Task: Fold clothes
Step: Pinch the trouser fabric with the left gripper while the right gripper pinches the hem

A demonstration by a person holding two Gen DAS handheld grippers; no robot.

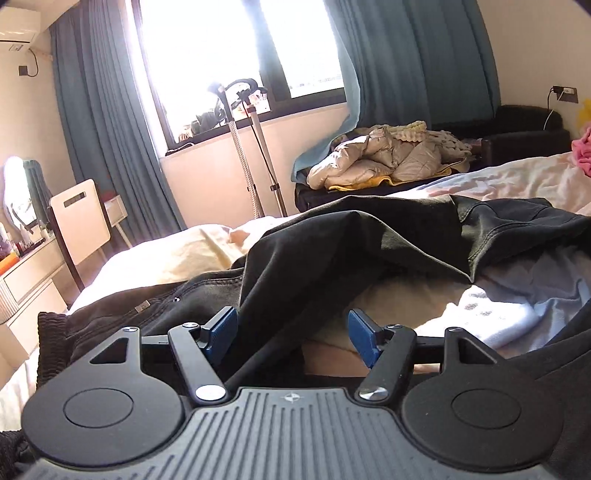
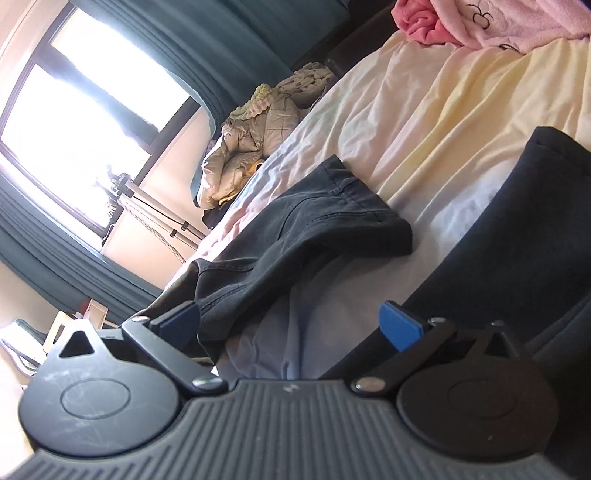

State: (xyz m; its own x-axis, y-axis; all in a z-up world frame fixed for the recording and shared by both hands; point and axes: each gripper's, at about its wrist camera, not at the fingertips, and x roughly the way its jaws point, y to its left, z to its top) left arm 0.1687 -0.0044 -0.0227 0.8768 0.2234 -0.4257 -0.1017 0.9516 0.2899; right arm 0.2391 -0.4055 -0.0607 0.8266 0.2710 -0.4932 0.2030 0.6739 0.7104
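your left gripper (image 1: 291,334) stands wide, its blue pads (image 1: 360,338) apart, and a fold of the black trousers (image 1: 332,251) hangs down between them; the left pad lies right at the cloth's edge, but the pads do not press on it. the trousers lie rumpled across the bed (image 1: 177,258), the waistband with its button (image 1: 142,306) to the left of that gripper and a leg running off to the right over the pale sheet. a second dark garment (image 1: 569,369) fills the right edge of the left wrist view.

your right gripper (image 2: 291,325) is tilted and also wide, nothing clamped between its fingers. the trouser leg's hem lies on the sheet ahead of it, and the seamed edge of the cloth comes down just beside the left pad (image 2: 177,317); whether it touches, you cannot tell. the dark navy garment sits beside the right pad.

farther off, a beige puffer jacket (image 1: 384,158) is heaped by the teal curtain (image 1: 107,122), and pink clothes (image 2: 480,22) lie at the far corner of the bed
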